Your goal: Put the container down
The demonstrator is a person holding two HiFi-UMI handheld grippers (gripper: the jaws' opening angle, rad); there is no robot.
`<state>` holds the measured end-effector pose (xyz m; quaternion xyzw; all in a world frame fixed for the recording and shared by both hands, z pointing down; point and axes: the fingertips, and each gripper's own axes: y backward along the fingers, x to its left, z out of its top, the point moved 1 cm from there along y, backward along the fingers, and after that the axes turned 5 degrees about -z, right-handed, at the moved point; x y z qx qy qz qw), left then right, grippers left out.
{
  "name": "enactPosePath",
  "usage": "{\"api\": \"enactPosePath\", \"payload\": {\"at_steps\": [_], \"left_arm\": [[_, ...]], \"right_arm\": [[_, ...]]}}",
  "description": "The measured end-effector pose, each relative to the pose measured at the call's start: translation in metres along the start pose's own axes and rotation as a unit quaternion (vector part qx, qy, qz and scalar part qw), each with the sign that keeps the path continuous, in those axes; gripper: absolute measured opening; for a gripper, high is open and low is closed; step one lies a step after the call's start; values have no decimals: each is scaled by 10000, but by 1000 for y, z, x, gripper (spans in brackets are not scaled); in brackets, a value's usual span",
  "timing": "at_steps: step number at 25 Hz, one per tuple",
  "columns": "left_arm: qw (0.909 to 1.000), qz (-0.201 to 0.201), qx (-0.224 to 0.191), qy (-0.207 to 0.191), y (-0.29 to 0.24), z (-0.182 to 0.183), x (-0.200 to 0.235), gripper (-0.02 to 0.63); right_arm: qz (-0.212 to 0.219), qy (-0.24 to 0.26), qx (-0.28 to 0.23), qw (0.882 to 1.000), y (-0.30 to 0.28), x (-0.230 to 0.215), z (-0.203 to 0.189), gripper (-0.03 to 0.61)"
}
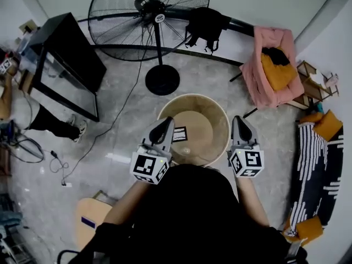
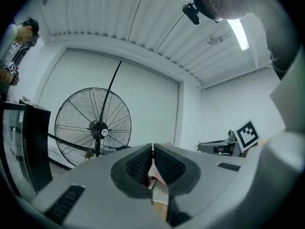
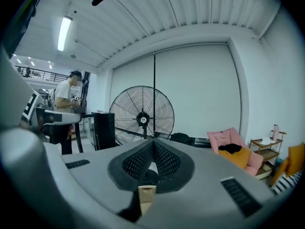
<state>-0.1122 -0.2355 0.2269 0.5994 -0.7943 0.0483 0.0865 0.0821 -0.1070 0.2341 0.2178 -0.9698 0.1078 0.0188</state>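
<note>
A person is gripping a round tan container (image 1: 215, 126) between two hand-held grippers. The left gripper (image 1: 164, 124) is clenching its left rim and the right gripper (image 1: 241, 123) its right rim. The container is sitting upright between them, its axis running vertically and its open mouth facing up. Beyond it, a pedestal fan (image 1: 149, 15) is standing beside a pink armchair (image 1: 258, 76).

The grey marbled floor (image 1: 126, 142) carries a standing fan's round black base (image 1: 162, 80) at the far middle, a black cabinet (image 1: 66, 59) far left, a pink armchair (image 1: 269, 70) far right, and loose cables (image 1: 58, 164) on the left.
</note>
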Motion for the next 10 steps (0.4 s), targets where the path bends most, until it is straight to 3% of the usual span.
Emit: {"api": "enactPosePath", "payload": {"at_steps": [10], "left_arm": [[9998, -197, 53, -20, 6, -9, 7, 31]], "right_arm": [[-12, -37, 3, 10000, 13, 23, -7, 21]]}}
